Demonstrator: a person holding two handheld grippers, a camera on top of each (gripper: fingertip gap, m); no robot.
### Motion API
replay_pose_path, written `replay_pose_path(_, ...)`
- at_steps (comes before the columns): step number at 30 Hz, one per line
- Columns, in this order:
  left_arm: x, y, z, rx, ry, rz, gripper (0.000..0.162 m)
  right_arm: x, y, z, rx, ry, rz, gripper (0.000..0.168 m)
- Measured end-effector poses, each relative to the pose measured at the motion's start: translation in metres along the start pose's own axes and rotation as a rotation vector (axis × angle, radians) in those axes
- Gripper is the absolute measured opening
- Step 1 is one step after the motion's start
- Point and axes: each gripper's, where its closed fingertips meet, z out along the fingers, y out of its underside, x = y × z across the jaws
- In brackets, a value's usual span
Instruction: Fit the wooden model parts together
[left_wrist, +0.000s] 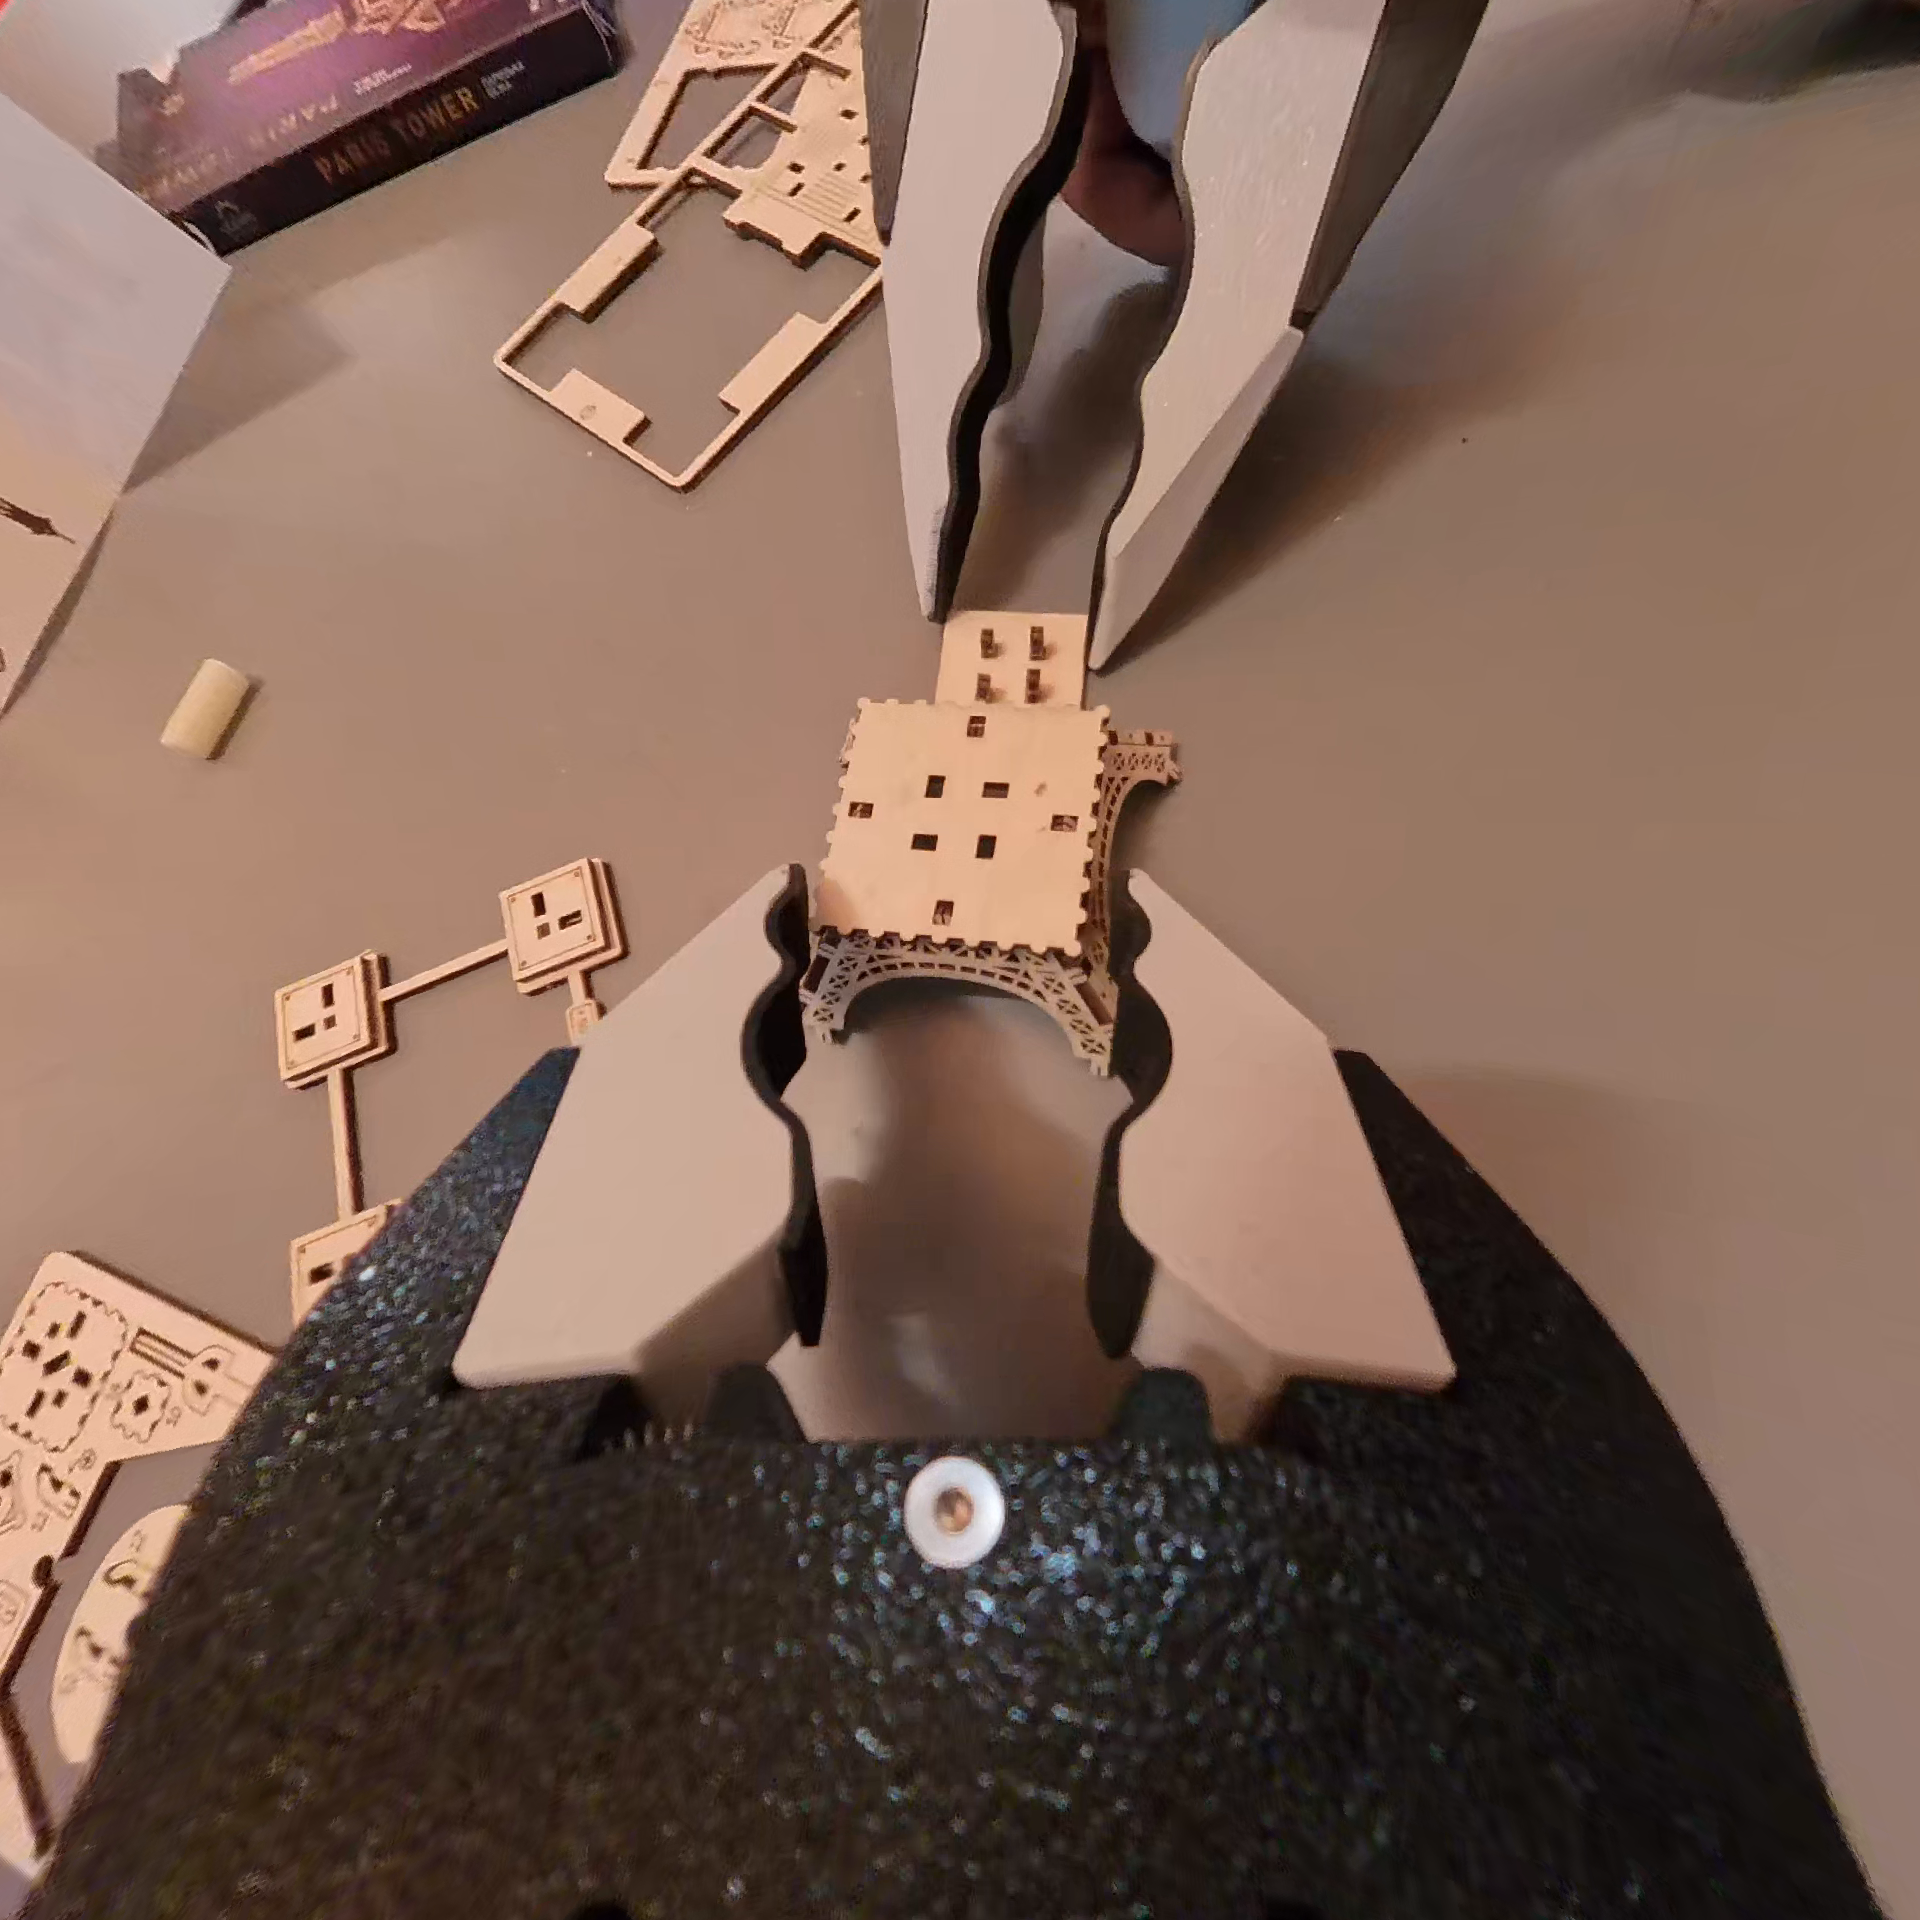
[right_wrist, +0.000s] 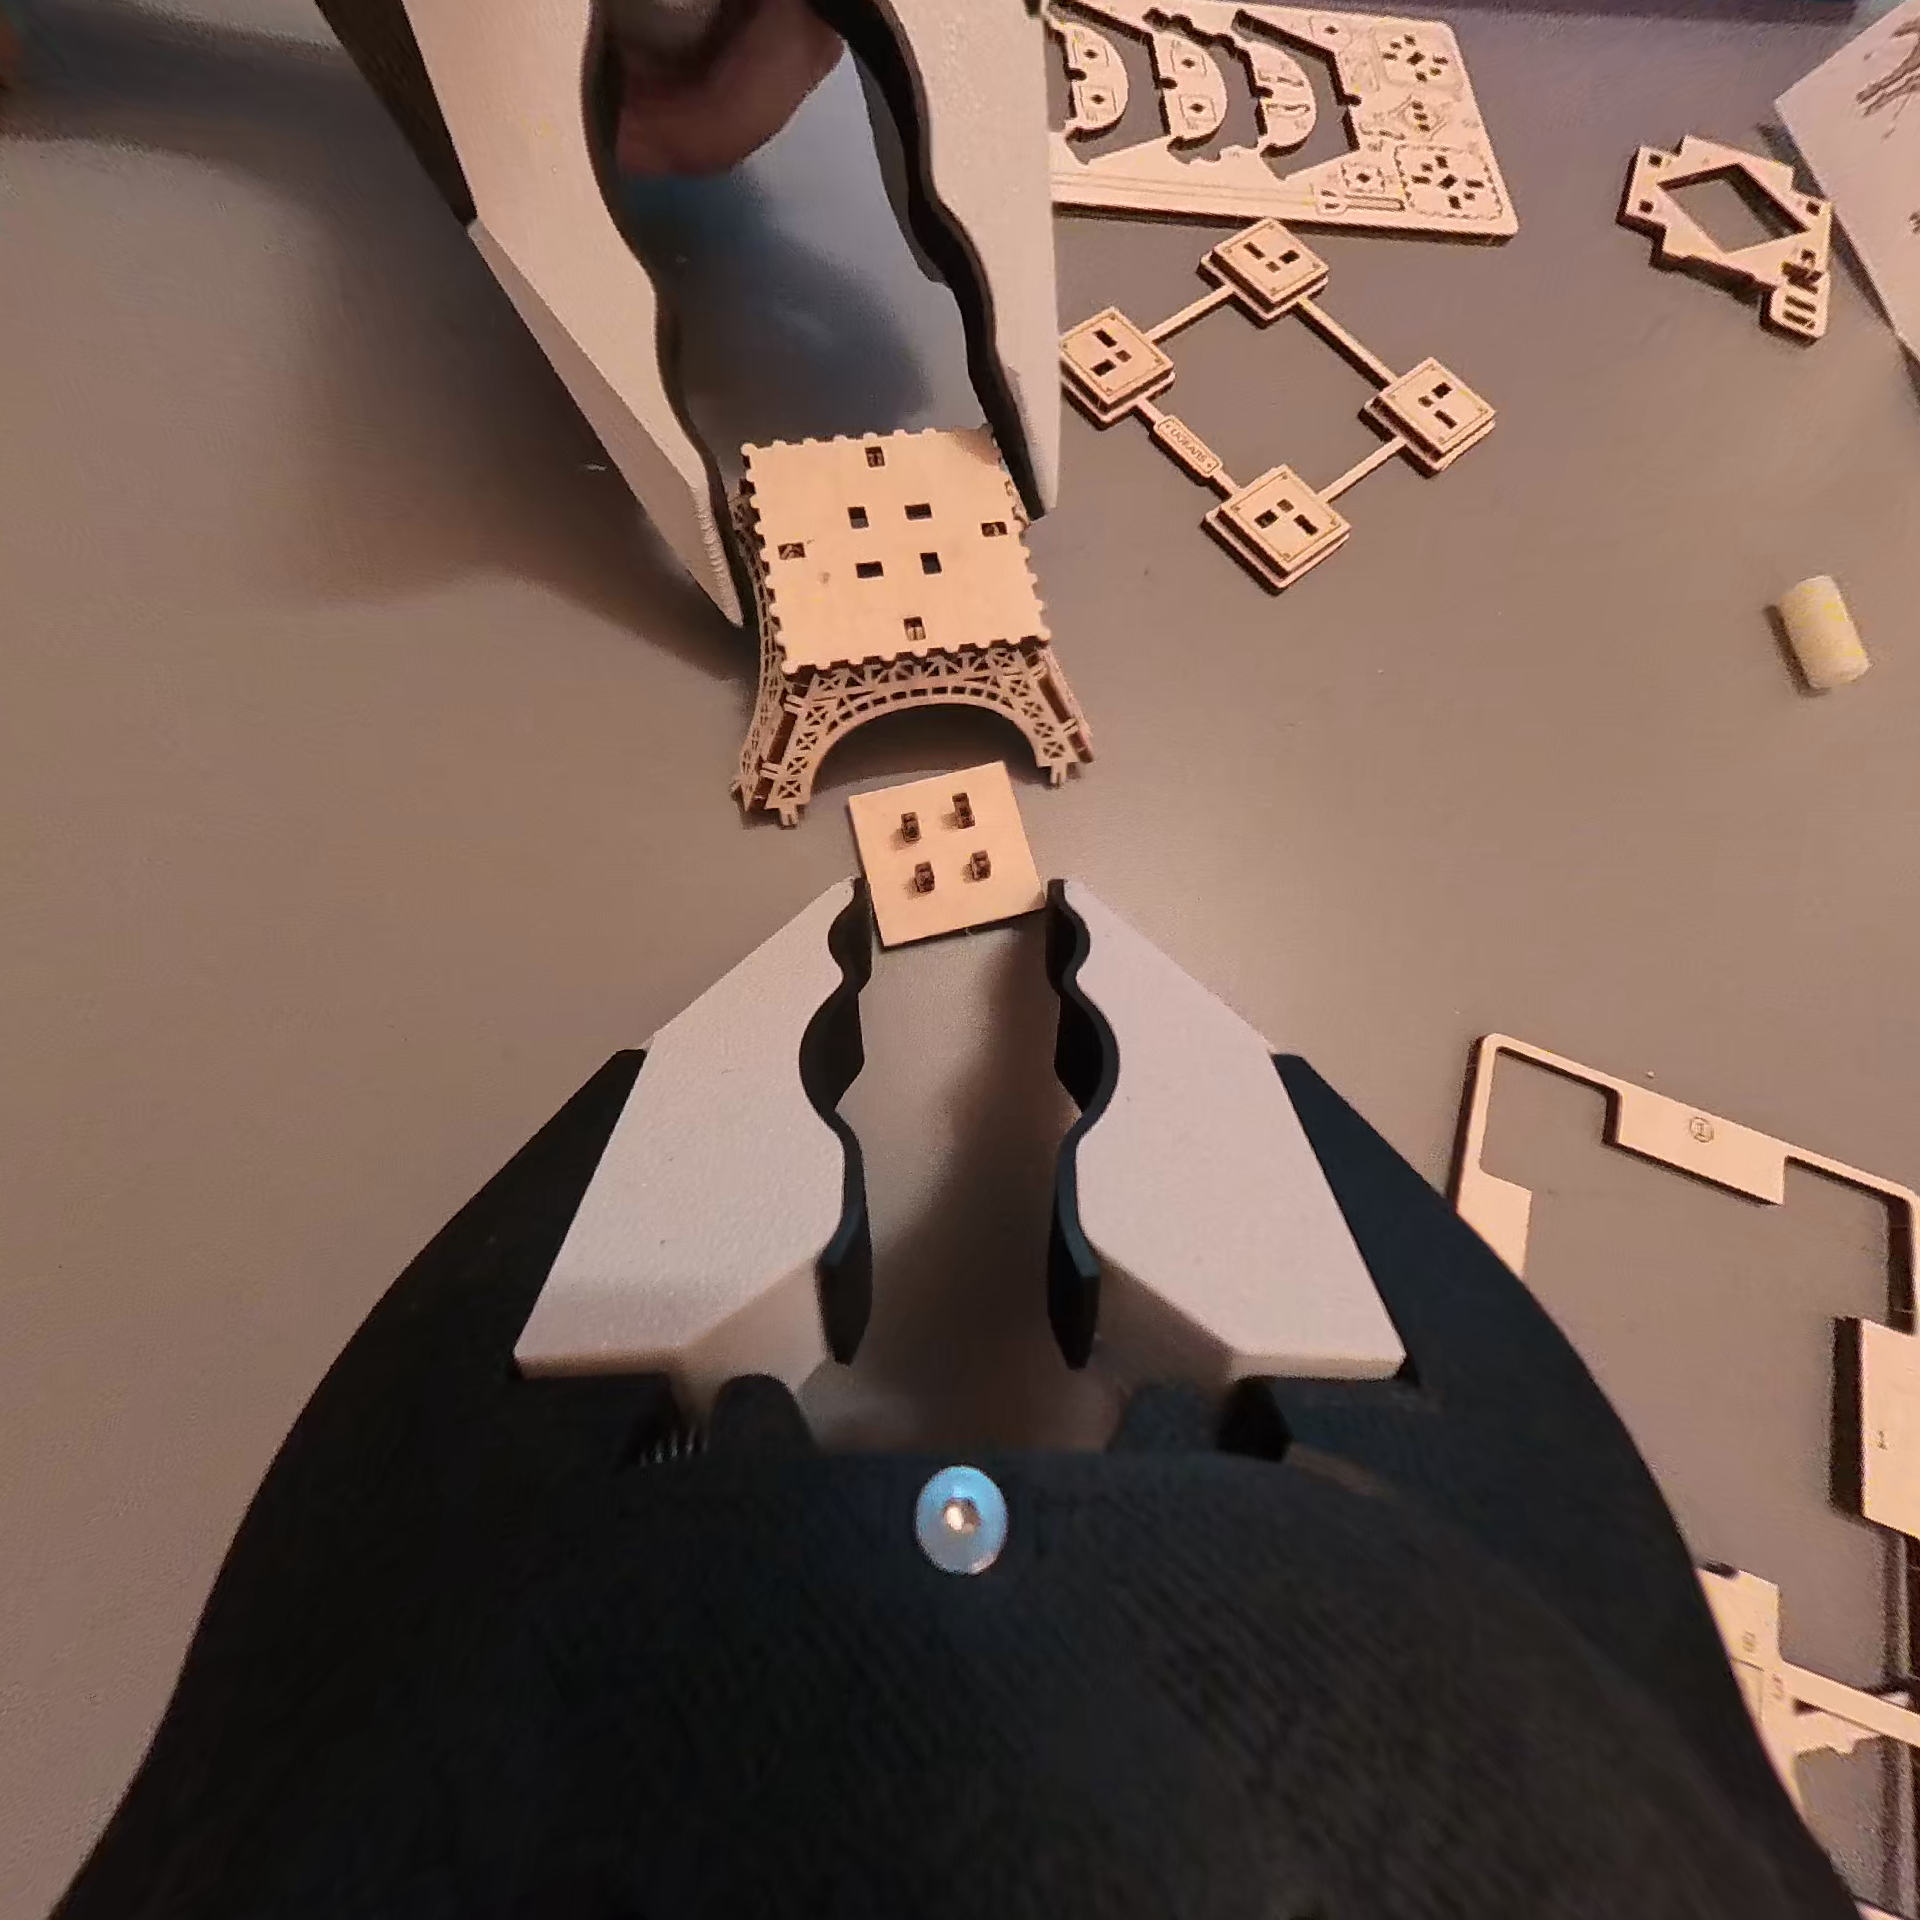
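Two grippers face each other across a grey table (left_wrist: 1558, 831), with the tower base (left_wrist: 971, 831) standing between them. The left gripper (left_wrist: 961, 935) is spread wide, one fingertip on each side of the base's near arch; whether the pads press the wood cannot be told from either view. In the right wrist view the same base (right_wrist: 894, 551) sits between the far gripper's fingertips, its flat slotted top facing up and its lattice legs on the table.

A small square plate (right_wrist: 945, 862) with four pegs standing up lies flat on the table just beside the base. The right gripper (right_wrist: 951, 904) is partly open, a fingertip at each side of the plate's near edge, close to or touching it; a firm grip cannot be confirmed. From the left wrist view the plate (left_wrist: 1013, 665) shows beyond the base, between the right gripper's tips (left_wrist: 1013, 623).

Toward the table's other edges lie a four-square frame (right_wrist: 1278, 405), punched-out sheets (left_wrist: 707, 301), a dark box (left_wrist: 353, 114) and a small pale cylinder (right_wrist: 1818, 629).
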Motion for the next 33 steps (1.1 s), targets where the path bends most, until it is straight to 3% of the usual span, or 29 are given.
replay_pose_path(14, 0.005, -0.029, -0.002, 0.142, -0.005, 0.100, 0.055, -0.005, 0.000, 0.002, -0.006, -0.058, 0.072, 0.032)
replay_pose_path(20, 0.007, -0.041, 0.007, 0.175, -0.017, 0.125, 0.054, -0.008, 0.006, -0.007, -0.003, -0.091, 0.104, 0.056)
replay_pose_path(27, 0.009, -0.040, 0.029, 0.142, 0.030, 0.114, 0.053, 0.001, 0.002, -0.025, 0.033, -0.066, 0.128, 0.062)
replay_pose_path(33, 0.010, -0.037, 0.035, 0.095, 0.042, 0.065, 0.054, 0.002, -0.016, -0.027, 0.066, 0.009, -0.003, 0.077)
